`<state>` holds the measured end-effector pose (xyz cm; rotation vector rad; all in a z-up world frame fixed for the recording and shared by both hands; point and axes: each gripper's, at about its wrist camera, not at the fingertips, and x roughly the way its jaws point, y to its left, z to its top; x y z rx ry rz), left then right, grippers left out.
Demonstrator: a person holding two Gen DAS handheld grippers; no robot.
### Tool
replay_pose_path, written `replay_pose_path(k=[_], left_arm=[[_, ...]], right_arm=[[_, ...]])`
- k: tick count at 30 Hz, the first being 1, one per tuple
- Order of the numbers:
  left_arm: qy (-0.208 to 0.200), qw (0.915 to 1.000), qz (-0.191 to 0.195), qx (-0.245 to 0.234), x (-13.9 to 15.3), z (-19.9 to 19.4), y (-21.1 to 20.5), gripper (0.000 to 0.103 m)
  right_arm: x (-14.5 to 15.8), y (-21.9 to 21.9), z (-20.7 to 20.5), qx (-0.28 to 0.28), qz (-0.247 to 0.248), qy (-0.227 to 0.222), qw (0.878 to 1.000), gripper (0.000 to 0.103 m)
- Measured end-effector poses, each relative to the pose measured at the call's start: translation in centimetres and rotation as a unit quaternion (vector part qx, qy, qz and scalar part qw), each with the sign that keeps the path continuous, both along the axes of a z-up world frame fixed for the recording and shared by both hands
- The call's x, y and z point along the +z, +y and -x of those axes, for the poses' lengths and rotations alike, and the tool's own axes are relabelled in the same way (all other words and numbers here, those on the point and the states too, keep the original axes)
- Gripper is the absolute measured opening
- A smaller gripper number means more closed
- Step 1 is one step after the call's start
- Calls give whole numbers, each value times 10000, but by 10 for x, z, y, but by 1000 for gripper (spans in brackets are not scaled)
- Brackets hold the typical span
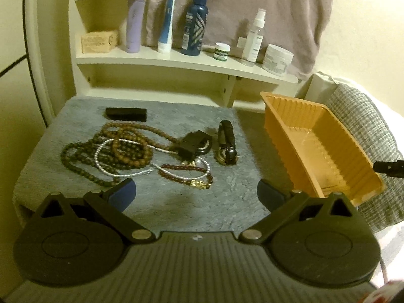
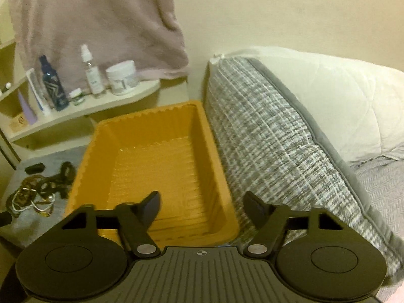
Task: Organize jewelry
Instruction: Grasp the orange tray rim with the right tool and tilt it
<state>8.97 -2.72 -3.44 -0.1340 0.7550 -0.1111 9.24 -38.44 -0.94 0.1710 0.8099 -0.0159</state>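
A pile of jewelry lies on a grey fuzzy mat (image 1: 164,202): brown bead necklaces (image 1: 121,149), a silver chain (image 1: 126,173), a dark red bead bracelet (image 1: 186,174), a wristwatch (image 1: 226,142) and a small black box (image 1: 126,114). My left gripper (image 1: 196,193) is open and empty, just in front of the bracelet. An empty orange tray (image 1: 320,151) stands to the right of the mat. My right gripper (image 2: 203,205) is open and empty over the tray's (image 2: 156,156) near end. The jewelry pile (image 2: 38,192) shows at the left in the right wrist view.
A white shelf (image 1: 176,61) behind the mat holds several bottles and jars, with a mauve towel (image 1: 240,7) hanging above. A grey woven cushion (image 2: 272,146) and a white pillow (image 2: 328,93) press against the tray's right side.
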Motion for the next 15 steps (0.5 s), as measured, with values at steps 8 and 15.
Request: replay_pose_path(k=[8, 15], left_arm=[[390, 9991, -38, -156, -12, -12, -13, 101], [413, 9990, 18, -166, -11, -19, -18, 101]], right_arm=[[-22, -13, -17, 115, -218, 357, 9991, 45], [-39, -13, -34, 171, -337, 587, 9976, 42]])
